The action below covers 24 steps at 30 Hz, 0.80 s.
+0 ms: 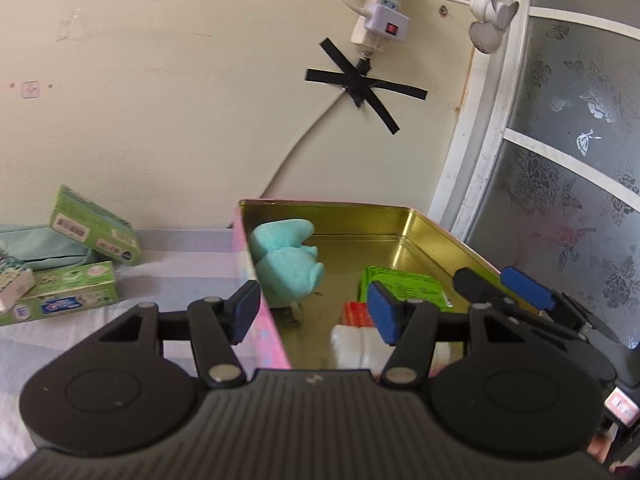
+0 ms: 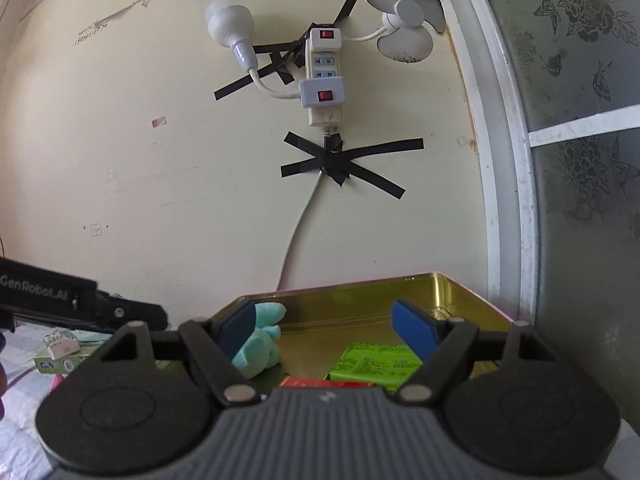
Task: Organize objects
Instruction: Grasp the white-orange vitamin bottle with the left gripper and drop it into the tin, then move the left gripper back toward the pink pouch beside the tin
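An open tin box (image 1: 400,222) with a gold inside and pink outer walls stands on the striped cloth. In it lie a teal plush toy (image 1: 288,264), a green packet (image 1: 404,286), a small red box (image 1: 356,314) and a white wrapped item (image 1: 356,344). My left gripper (image 1: 314,314) is open and straddles the tin's left wall, one finger outside and one inside, without pinching it. My right gripper (image 2: 326,332) hangs open over the tin (image 2: 360,292) with nothing between its fingers, the plush toy (image 2: 260,340) and green packet (image 2: 372,364) below it. It also shows at the tin's right wall as the right gripper (image 1: 502,284).
Left of the tin lie green boxes (image 1: 96,232), a toothpaste box (image 1: 68,296) and a teal pouch (image 1: 40,248). A wall with a taped power strip (image 2: 322,76) rises right behind the tin. A window frame (image 1: 480,140) stands at the right.
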Each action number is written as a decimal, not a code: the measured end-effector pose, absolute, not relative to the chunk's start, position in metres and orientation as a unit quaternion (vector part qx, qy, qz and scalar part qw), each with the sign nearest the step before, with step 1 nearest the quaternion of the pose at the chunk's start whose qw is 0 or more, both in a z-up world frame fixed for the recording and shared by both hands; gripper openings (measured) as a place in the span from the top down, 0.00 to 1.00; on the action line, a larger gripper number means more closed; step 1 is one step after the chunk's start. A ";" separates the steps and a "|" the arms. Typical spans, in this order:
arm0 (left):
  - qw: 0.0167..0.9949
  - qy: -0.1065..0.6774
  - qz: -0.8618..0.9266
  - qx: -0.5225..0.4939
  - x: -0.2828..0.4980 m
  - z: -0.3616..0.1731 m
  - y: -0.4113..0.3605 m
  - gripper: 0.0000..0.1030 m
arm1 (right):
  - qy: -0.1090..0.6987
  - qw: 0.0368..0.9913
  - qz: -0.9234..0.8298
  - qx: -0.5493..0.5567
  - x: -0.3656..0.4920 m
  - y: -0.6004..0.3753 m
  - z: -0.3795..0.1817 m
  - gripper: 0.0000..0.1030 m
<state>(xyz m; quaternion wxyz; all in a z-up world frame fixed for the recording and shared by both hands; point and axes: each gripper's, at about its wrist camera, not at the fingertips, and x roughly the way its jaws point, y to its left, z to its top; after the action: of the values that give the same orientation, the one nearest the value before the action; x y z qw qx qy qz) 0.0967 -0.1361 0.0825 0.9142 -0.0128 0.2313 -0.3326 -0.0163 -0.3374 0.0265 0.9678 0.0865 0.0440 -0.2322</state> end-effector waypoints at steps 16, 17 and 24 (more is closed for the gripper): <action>0.939 0.304 -0.157 -0.024 0.111 0.031 0.037 0.40 | 0.054 0.984 -0.142 0.091 -0.018 -0.273 0.028 0.26; 0.941 0.305 -0.145 -0.022 0.112 0.028 0.042 0.41 | 0.056 0.985 -0.139 0.090 -0.019 -0.265 0.028 0.26; 0.945 0.303 -0.121 -0.023 0.110 0.020 0.060 0.40 | 0.075 0.986 -0.102 0.111 -0.018 -0.216 0.026 0.26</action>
<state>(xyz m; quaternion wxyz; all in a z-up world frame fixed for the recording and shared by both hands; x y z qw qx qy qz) 0.1100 0.0598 0.0203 0.9452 -0.0229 0.3025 -0.1205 -0.0175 -0.2157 0.0264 0.9856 0.1112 0.0753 -0.1025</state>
